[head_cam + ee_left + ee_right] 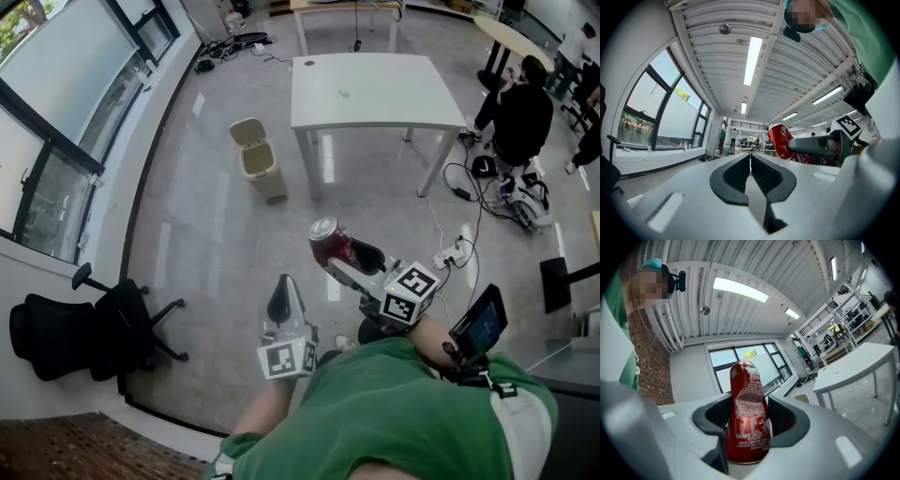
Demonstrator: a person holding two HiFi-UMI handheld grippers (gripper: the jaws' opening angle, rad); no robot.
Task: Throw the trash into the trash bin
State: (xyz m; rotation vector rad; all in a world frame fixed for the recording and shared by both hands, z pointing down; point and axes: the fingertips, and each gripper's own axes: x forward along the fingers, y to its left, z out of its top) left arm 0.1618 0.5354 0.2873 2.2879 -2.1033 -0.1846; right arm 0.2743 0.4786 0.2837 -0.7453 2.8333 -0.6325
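Grey floor [206, 244], open bin [258, 161] well away. The right gripper [349, 253] fingers pinch a dented can [327, 244]; released early, it could miss. The left gripper [281, 302] fingers are pressed together.

I see glossy, crumpled red metal on the can [746, 390], matt grey plastic on my right gripper [749, 420], and a polished, reflective floor [206, 244].
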